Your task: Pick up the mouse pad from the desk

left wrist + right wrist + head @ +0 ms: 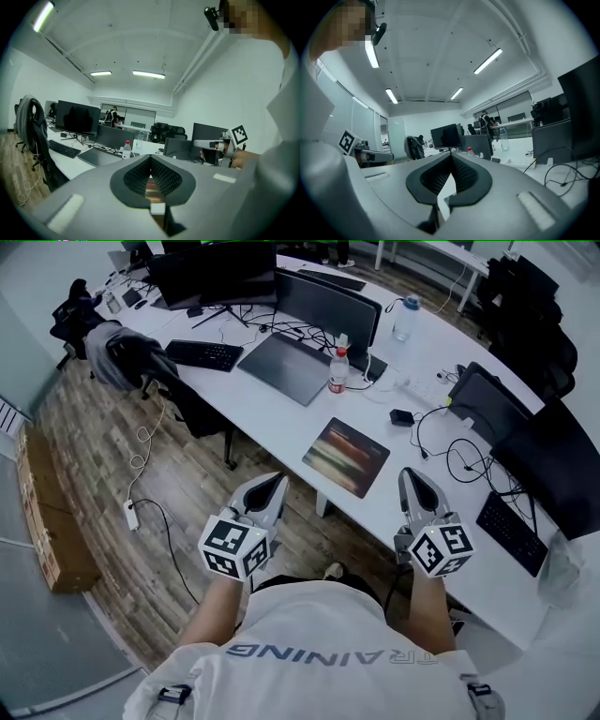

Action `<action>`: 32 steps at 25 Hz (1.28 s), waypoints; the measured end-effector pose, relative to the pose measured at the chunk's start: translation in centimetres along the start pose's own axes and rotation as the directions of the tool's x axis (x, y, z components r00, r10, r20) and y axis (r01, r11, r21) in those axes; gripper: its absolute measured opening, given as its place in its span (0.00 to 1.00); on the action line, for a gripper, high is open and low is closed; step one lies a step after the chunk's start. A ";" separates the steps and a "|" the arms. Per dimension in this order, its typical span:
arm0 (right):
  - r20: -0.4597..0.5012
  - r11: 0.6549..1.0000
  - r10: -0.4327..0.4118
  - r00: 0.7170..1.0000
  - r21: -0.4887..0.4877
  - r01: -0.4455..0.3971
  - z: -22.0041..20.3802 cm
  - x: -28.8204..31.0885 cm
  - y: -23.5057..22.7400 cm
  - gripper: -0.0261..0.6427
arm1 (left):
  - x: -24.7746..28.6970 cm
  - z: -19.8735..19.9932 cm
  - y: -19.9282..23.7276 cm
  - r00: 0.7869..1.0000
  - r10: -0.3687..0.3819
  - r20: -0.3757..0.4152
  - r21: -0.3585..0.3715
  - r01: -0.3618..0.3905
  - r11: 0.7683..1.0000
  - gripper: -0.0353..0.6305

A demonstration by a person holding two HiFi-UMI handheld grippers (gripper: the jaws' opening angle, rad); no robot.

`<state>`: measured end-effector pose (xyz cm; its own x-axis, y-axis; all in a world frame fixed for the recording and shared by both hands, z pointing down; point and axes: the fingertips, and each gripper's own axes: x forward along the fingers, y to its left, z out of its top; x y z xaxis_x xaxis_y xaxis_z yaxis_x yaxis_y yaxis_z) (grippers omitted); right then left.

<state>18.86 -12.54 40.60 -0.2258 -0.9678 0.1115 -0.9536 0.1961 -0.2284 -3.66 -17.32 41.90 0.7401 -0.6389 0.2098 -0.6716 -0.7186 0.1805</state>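
Observation:
The mouse pad (pixel 346 457), a dark rectangle with blurred orange and grey streaks, lies flat on the white desk (pixel 281 427) near its front edge. My left gripper (pixel 278 480) hovers shut and empty just off the desk edge, to the lower left of the pad. Over the desk to the pad's lower right is my right gripper (pixel 410 474), also shut with nothing in it. In the left gripper view the jaws meet at the tip (pixel 151 157). In the right gripper view the jaws (pixel 451 157) touch the same way. Neither gripper touches the pad.
Behind the pad stand a red-capped bottle (pixel 338 367), a closed laptop (pixel 284 367) and monitors. A small black device (pixel 402 417) and loose cables (pixel 469 460) lie to its right, and a keyboard (pixel 511 532) is further right. A chair with a jacket (pixel 131 357) stands at the left.

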 end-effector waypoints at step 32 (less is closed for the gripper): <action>-0.112 0.904 -0.407 0.907 0.091 0.417 -3.6 8.3 -6.5 0.06 | 19.8 -2.9 9.2 0.877 -0.385 -0.286 -0.010 0.399 0.917 0.18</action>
<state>22.50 -21.29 46.49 0.1610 -0.9396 0.3021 -0.9385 -0.2405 -0.2476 4.74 -35.78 50.49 0.8978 -0.2051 0.3897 -0.3205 -0.9112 0.2587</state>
